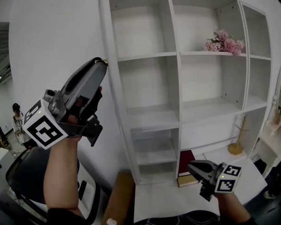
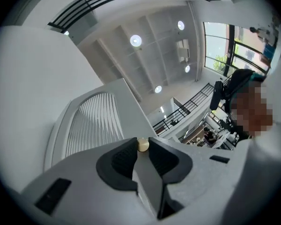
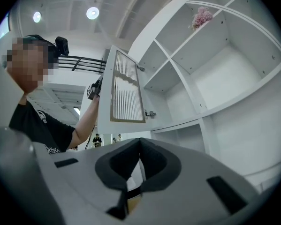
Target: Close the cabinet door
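The white cabinet door (image 1: 51,41) stands swung out to the left of the open shelf unit (image 1: 178,55). Its inner face with a ribbed glass panel (image 3: 126,93) shows in the right gripper view. My left gripper (image 1: 102,62) is raised to the door's free edge and is shut on it. The small brass knob (image 2: 143,145) sits right at its fingertips (image 2: 129,146). My right gripper (image 1: 193,165) hangs low in front of the bottom shelves, shut with nothing between its pads (image 3: 131,158), apart from the door.
Pink flowers (image 1: 224,42) lie on an upper shelf. A dark red book (image 1: 186,162) and a wooden stand (image 1: 236,144) rest on the white surface (image 1: 178,200) below. A brown cardboard box (image 1: 119,196) and a black chair (image 1: 23,172) stand under the door. A person (image 1: 18,121) is far left.
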{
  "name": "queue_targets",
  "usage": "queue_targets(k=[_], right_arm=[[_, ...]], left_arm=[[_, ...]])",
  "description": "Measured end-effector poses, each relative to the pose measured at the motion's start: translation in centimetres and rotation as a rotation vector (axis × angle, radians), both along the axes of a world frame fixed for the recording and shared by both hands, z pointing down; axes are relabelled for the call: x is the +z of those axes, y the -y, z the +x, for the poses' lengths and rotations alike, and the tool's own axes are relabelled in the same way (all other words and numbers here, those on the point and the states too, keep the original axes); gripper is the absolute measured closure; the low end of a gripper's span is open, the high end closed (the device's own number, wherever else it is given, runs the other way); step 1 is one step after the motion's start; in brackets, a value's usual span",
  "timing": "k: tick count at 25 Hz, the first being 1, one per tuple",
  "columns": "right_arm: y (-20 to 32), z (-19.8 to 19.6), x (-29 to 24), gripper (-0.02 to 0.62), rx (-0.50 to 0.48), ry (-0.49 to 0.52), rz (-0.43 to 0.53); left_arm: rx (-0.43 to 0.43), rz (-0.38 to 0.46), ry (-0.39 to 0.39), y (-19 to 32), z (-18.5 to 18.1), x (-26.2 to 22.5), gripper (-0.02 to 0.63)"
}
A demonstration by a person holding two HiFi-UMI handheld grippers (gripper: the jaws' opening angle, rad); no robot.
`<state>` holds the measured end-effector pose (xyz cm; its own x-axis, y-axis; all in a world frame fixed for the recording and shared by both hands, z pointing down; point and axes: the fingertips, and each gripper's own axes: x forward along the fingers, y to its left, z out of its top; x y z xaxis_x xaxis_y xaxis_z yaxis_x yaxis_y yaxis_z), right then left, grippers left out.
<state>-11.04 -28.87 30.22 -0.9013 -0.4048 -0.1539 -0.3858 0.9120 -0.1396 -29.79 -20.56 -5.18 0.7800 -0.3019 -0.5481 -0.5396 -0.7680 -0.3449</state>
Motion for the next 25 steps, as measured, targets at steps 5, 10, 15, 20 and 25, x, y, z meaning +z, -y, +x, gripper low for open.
queue_targets(k=[5,10,15,20,25], right_arm=[[1.3,1.7,-0.3,0.591,-0.008,0.013,0.001],[2.0,2.3,-0.8,0.591,-0.028,0.018,0.020],[2.3,2.7,-0.9,0.591,-0.042,0.026,0.032],[3.0,3.8,-0.9,0.591,-0.028,0.038,0.040],[3.5,5.0,-1.1,0.591,-0.020,0.051,0.039]], left_arm=[[-0.112,0.044,0.043,1.1,2.5,0.0,0.526],[-0.196,0.077,0.075,2.2,4.4,0.0,0.526],[-0.271,0.109,0.100,2.9,5.9,0.2,0.526],[-0.337,0.142,0.138,4.1,7.3,0.3,0.526],[-0.399,0.172,0.176,5.7,9.1,0.4,0.528]])
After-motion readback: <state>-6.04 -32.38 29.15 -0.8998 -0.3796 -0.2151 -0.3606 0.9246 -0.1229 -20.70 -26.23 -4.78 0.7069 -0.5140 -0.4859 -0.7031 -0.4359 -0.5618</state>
